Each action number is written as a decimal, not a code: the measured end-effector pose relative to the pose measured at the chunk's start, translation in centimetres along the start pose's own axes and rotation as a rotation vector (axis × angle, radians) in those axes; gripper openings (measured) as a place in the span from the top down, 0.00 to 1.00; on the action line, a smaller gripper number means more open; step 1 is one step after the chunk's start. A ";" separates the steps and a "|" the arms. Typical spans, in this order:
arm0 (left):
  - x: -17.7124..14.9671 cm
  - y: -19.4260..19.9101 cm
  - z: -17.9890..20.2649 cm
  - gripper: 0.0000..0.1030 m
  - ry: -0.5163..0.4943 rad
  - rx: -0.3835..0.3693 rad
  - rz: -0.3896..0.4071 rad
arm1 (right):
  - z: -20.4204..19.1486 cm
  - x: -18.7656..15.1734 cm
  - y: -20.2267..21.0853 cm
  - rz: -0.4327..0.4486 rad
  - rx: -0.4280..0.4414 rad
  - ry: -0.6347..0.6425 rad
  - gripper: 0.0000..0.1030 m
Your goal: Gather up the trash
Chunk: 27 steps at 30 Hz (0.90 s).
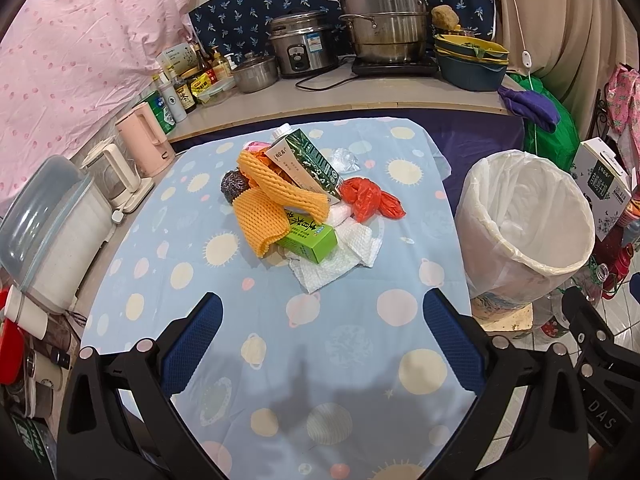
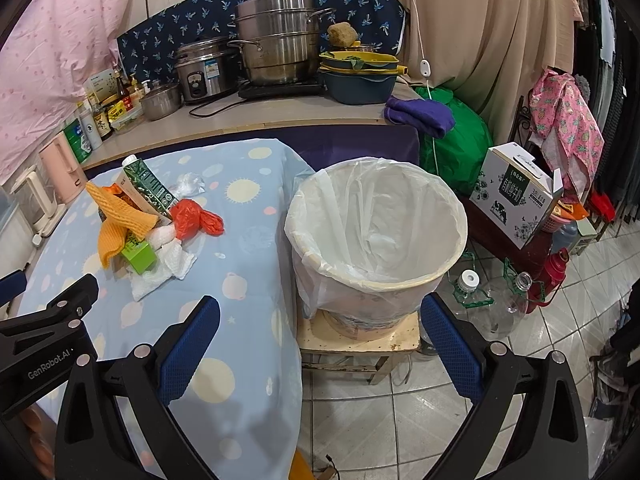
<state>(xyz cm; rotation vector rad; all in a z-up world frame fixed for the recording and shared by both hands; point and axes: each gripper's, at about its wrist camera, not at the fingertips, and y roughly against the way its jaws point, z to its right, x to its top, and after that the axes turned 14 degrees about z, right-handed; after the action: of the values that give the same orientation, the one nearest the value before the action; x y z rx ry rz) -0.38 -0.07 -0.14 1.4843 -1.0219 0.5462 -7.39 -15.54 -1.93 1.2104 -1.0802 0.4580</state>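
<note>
Left gripper (image 1: 322, 336) and right gripper (image 2: 320, 334): both jaws spread wide, empty. Trash pile at frame centre on the tablecloth (image 1: 340, 360): milk carton (image 1: 308, 164), orange foam netting (image 1: 276, 196), green box (image 1: 310, 236), red bag (image 1: 368, 198), paper towel (image 1: 340, 258). Lined bin (image 2: 376, 232) at centre right, beside the table.

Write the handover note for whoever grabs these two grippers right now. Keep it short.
Left gripper: open, empty, hanging over the tablecloth short of the trash pile.
Right gripper: open, empty, aimed at the bin.
Pile, mid-table, all touching or overlapping: green milk carton leaning on top, orange foam netting, small green box, white paper towels, red plastic bag, dark scrubber ball, clear wrapper behind.
Bin stands on a low stool beside the table's right edge, with a white liner and no trash visible inside.
Done: nothing binned.
Left: every piece.
</note>
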 end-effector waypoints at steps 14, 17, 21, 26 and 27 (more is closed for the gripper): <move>-0.1 -0.1 -0.1 0.07 0.000 0.000 0.001 | 0.1 -0.1 0.0 0.000 0.000 0.000 0.06; -0.2 -0.1 -0.3 0.07 0.001 0.001 0.001 | 0.0 -0.1 0.0 0.000 0.001 0.000 0.07; -0.6 -0.1 -1.2 0.07 0.003 0.002 0.001 | 0.1 -0.4 0.3 0.001 0.002 0.002 0.07; -0.6 0.0 -1.5 0.07 0.003 0.005 0.002 | -0.1 -0.3 0.3 0.001 0.001 0.001 0.06; -0.6 0.0 -1.5 0.07 0.003 0.005 0.002 | 0.0 -0.3 0.3 0.001 0.001 0.001 0.06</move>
<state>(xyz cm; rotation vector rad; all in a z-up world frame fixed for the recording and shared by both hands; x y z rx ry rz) -0.33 1.56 -0.38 1.4870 -1.0196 0.5529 -7.72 -15.35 -2.03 1.2108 -1.0794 0.4597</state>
